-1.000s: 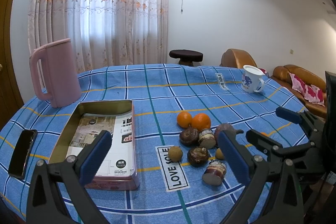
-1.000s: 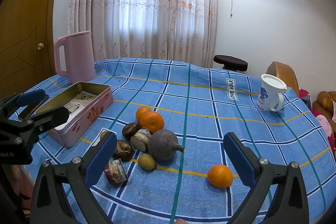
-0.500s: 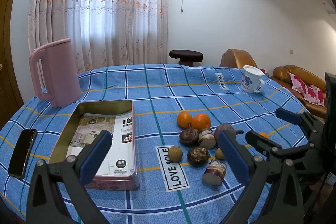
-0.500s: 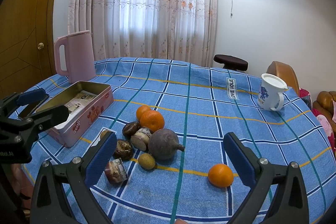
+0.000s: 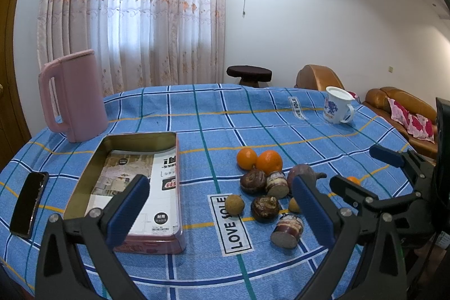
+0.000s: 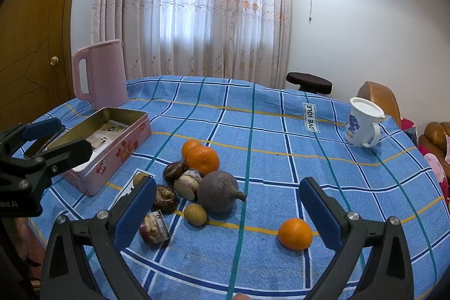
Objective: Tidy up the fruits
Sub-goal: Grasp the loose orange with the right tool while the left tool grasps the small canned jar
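Observation:
A heap of fruit lies mid-table: two oranges [image 5: 258,159] [image 6: 202,158], a big purple round fruit [image 6: 218,194], several brown fruits [image 5: 264,208] and a small yellowish one [image 6: 194,213]. One orange [image 6: 295,233] sits alone to the right. An open pink tin [image 5: 135,187] [image 6: 112,148] lined with paper stands left of the heap. My left gripper [image 5: 222,208] hovers open over the near table edge, nothing between its fingers. Above the front of the heap my right gripper [image 6: 229,211] is open too; it shows in the left wrist view as the right gripper [image 5: 365,173].
A pink jug [image 5: 74,96] stands behind the tin. A black phone [image 5: 28,203] lies at the left edge. A white mug [image 6: 362,125] sits far right. Blue checked cloth [image 5: 225,117] covers the table; a stool and sofa stand beyond.

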Available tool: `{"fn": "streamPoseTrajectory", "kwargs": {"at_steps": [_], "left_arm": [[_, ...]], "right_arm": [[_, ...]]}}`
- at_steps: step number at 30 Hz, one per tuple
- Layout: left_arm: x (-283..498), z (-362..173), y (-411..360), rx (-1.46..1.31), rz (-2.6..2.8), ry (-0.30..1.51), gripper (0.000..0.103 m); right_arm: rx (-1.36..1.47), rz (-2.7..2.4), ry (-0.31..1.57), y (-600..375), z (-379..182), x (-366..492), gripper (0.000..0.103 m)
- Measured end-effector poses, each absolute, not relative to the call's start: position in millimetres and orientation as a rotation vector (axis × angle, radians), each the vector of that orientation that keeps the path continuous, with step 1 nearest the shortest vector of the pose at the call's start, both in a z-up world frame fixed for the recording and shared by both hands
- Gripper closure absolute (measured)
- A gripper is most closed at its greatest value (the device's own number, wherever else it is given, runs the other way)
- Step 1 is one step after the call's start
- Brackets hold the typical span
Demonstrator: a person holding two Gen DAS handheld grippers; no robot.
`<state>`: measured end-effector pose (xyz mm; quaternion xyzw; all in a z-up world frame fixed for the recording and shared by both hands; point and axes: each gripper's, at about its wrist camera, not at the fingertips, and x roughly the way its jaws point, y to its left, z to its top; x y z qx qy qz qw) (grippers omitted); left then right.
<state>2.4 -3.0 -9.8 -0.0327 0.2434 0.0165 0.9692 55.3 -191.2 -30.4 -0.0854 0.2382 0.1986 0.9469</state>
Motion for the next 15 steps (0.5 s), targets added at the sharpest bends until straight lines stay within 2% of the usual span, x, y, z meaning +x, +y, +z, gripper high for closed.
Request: {"fn": "streamPoseTrajectory", "kwargs": {"at_steps": [9,15], "left_arm": [[6,-24,-13,-0.074,0.012,0.516,0.000],[20,-51,-42,-0.057,-0.069,0.602,0.000]], "right_arm": [[-0.172,0.374,0.506,-211,-48,56,0.001],[-0.147,0.314,0.548,-248,-66,58,0.001]]}}
